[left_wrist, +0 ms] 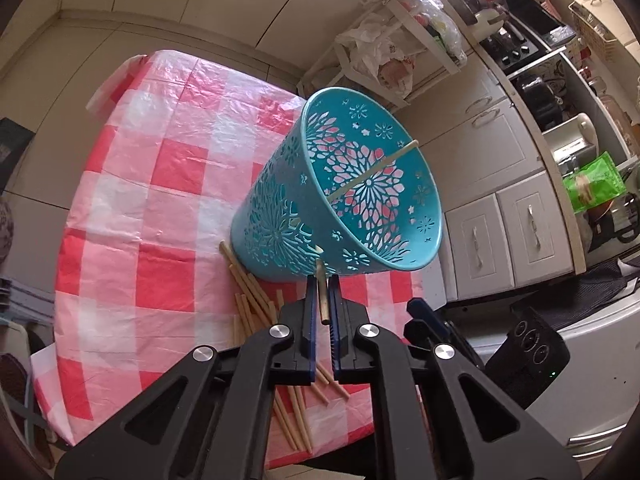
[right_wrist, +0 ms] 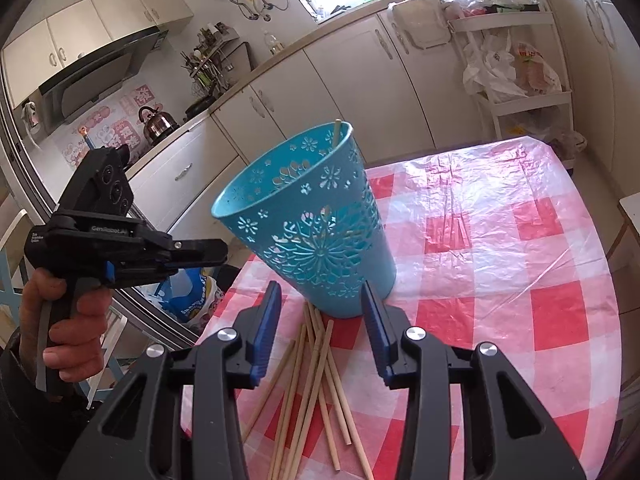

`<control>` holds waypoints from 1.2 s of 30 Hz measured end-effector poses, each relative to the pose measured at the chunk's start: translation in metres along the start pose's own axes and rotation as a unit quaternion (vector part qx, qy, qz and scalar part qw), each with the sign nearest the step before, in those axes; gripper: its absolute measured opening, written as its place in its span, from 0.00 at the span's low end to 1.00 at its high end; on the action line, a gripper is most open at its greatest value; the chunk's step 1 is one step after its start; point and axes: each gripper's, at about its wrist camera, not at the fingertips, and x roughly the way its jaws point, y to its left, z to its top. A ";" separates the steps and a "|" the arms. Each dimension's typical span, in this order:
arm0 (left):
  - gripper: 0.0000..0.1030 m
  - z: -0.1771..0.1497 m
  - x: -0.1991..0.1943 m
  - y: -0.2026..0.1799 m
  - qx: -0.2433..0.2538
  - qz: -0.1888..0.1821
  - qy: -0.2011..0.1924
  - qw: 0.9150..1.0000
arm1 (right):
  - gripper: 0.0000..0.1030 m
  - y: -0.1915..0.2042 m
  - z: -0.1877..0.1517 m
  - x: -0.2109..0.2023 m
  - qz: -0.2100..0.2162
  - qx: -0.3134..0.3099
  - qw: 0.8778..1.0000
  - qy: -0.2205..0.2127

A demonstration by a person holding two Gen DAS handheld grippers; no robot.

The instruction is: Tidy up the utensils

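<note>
A teal perforated holder cup [left_wrist: 340,196] stands on the red-checked table, with one wooden chopstick [left_wrist: 372,170] leaning inside it. My left gripper [left_wrist: 323,280] is shut on another chopstick [left_wrist: 322,298], held just below the cup's rim. Several loose chopsticks [left_wrist: 256,304] lie on the cloth by the cup's base. In the right wrist view the cup [right_wrist: 316,224] is ahead, the loose chopsticks [right_wrist: 316,376] lie fanned below, and my right gripper [right_wrist: 322,300] is open and empty above them. The left gripper [right_wrist: 196,254] shows at the left beside the cup.
The table [right_wrist: 500,260] has a plastic-covered checked cloth and a rounded edge. Kitchen cabinets [right_wrist: 352,64] and a white shelf rack with bags [right_wrist: 516,72] stand behind. A dark appliance [left_wrist: 528,348] sits beyond the table edge.
</note>
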 end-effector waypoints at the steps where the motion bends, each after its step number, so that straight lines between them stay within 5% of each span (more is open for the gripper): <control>1: 0.05 -0.001 -0.002 -0.001 0.004 0.007 0.001 1.000 | 0.40 0.004 0.001 -0.002 0.006 -0.007 1.000 -0.009; 8: 0.05 -0.004 -0.007 0.008 -0.002 0.002 -0.007 1.000 | 0.51 0.049 0.027 -0.002 -0.022 -0.070 0.993 -0.093; 13: 0.04 -0.007 -0.027 0.012 -0.001 0.005 -0.021 1.000 | 0.51 0.053 0.039 0.028 -0.086 -0.086 0.989 -0.084; 27: 0.04 -0.031 -0.055 0.035 -0.023 -0.007 -0.015 1.000 | 0.54 0.042 0.042 0.049 -0.102 -0.072 0.991 -0.058; 36: 0.04 -0.072 -0.135 0.037 -0.014 -0.004 -0.071 0.997 | 0.54 0.042 0.046 0.053 -0.107 -0.071 0.991 -0.048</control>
